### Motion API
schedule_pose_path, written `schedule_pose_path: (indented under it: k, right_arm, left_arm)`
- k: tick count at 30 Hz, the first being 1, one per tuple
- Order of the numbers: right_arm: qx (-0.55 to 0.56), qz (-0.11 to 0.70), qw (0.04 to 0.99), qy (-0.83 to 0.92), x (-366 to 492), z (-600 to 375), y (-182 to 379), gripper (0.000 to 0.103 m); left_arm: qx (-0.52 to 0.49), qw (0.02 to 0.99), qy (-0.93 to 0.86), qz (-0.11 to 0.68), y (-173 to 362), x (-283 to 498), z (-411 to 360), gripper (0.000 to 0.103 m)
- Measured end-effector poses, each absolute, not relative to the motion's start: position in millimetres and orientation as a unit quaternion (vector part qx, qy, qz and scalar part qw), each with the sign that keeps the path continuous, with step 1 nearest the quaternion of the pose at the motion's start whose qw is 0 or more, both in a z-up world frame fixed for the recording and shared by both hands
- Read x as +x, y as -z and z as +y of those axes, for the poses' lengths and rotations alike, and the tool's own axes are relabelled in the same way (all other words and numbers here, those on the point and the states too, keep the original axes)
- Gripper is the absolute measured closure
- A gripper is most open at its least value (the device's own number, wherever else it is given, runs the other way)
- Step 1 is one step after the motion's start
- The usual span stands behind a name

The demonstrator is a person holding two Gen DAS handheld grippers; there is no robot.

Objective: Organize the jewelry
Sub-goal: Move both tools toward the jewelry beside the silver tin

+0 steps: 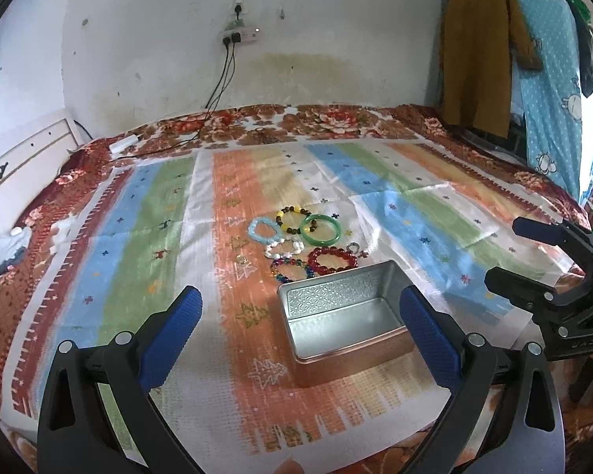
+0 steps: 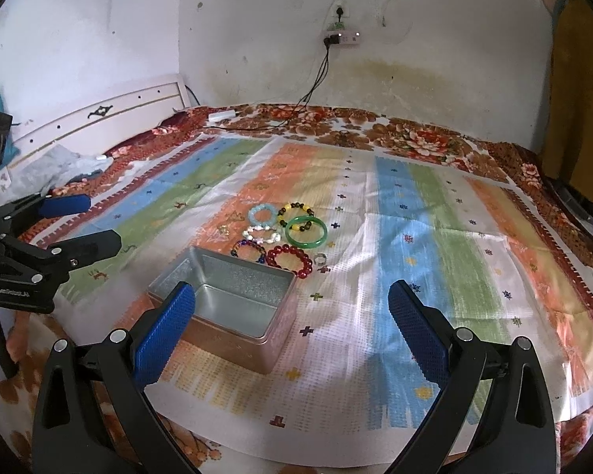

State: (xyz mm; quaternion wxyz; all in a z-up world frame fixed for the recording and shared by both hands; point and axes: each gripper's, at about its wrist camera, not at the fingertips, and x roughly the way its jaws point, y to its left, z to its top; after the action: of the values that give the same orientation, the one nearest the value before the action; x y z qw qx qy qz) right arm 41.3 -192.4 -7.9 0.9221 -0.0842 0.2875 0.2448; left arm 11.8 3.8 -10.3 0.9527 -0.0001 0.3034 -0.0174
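Observation:
A bare metal tin [image 1: 328, 296] [image 2: 241, 272] stands open on the striped cloth. Just beyond it lie a red bead bracelet [image 1: 324, 270] [image 2: 302, 270], a green bangle [image 1: 320, 241] [image 2: 306, 244], a light blue bracelet [image 1: 252, 231] [image 2: 253, 217], a yellow-and-dark bead bracelet [image 1: 286, 210] [image 2: 296, 205], a white bead bracelet [image 1: 282, 254] [image 2: 274, 237], a multicoloured bracelet [image 1: 280, 276] [image 2: 237, 245] and a silver ring [image 1: 352, 247] [image 2: 320, 258]. My left gripper [image 1: 300, 292] [image 2: 102, 221] hovers open, near the tin's left side. My right gripper [image 2: 290, 287] [image 1: 506, 254] hovers open to the tin's right. Neither holds anything.
The striped cloth [image 2: 395, 205] covers a floral bedspread [image 1: 328, 118]. A white headboard [image 2: 99, 118] stands at the left. Cables run from a wall socket [image 1: 239, 35] to a white adapter [image 1: 124, 144] on the bed. Clothes [image 1: 478, 59] hang at the right. A small gold item [image 1: 239, 258] lies left of the bracelets.

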Motion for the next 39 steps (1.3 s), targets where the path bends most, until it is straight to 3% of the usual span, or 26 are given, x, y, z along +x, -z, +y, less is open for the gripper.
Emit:
schedule_pose_path:
  k: [39]
  right_arm:
    - [-0.035,0.315,0.916,-0.244,71,-198,7,0.004]
  left_arm:
    - [0.013,0.940,-0.003,0.342,20,40,6,0.005]
